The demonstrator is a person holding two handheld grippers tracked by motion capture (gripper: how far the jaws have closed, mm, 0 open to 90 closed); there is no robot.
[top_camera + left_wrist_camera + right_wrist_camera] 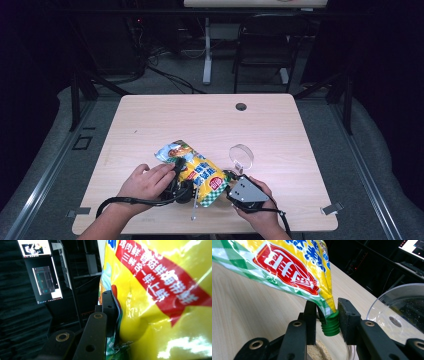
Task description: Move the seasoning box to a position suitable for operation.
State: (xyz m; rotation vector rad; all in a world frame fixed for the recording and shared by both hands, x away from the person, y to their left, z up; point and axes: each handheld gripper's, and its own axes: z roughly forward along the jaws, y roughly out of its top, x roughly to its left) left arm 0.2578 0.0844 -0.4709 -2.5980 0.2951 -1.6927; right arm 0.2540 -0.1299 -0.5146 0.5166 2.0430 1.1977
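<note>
A yellow snack pouch [197, 170] with a red label and green-checked edges lies tilted near the front of the wooden table [210, 120]. My left gripper [179, 186] is shut on its left edge; in the left gripper view the pouch [160, 302] presses against the one black jaw that shows, by my left gripper [115, 298], and hides the other. My right gripper [229, 182] holds the pouch's lower right corner. There the green threaded spout [330, 326], uncapped, sits pinched in my right gripper [327, 303], below the pouch [294, 267].
A clear round bowl [241, 156] stands just beyond my right gripper, and shows as the bowl [402, 310] at the right. Beige grains [319, 353] lie under the spout. A small clear object [194, 210] rests near the front edge. A chair [265, 45] stands beyond the table.
</note>
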